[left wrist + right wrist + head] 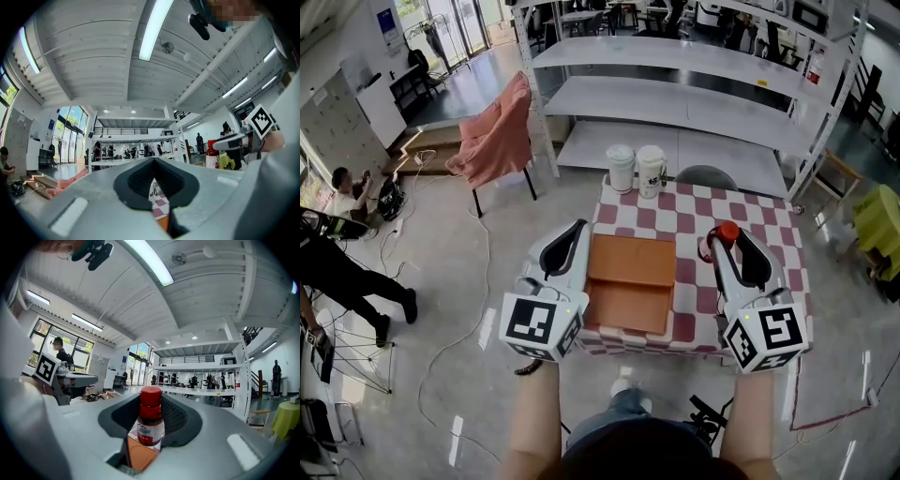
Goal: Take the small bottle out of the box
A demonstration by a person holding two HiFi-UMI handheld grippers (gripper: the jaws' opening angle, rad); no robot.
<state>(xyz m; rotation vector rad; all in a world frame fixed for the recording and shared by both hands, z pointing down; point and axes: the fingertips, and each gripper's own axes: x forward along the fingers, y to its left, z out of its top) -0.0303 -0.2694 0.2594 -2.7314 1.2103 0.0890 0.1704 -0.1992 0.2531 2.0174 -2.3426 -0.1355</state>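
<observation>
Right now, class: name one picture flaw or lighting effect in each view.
Head view: the shelving rack bows from wide-angle distortion, and glare streaks the floor. Left gripper view: the ceiling light is blown out; black vignette rings the frame. Right gripper view: the small bottle is sharp.

— What do we count at the red-and-white checked surface point(773, 223)?
— We count two white lidded paper cups point(621, 169) point(651, 171), one flat orange-brown cardboard box point(630, 281) and one small red-capped plastic bottle point(727, 232).
— And beyond it?
— We see two: one pink-draped chair point(497, 141) and one grey round-backed chair point(706, 175).
</observation>
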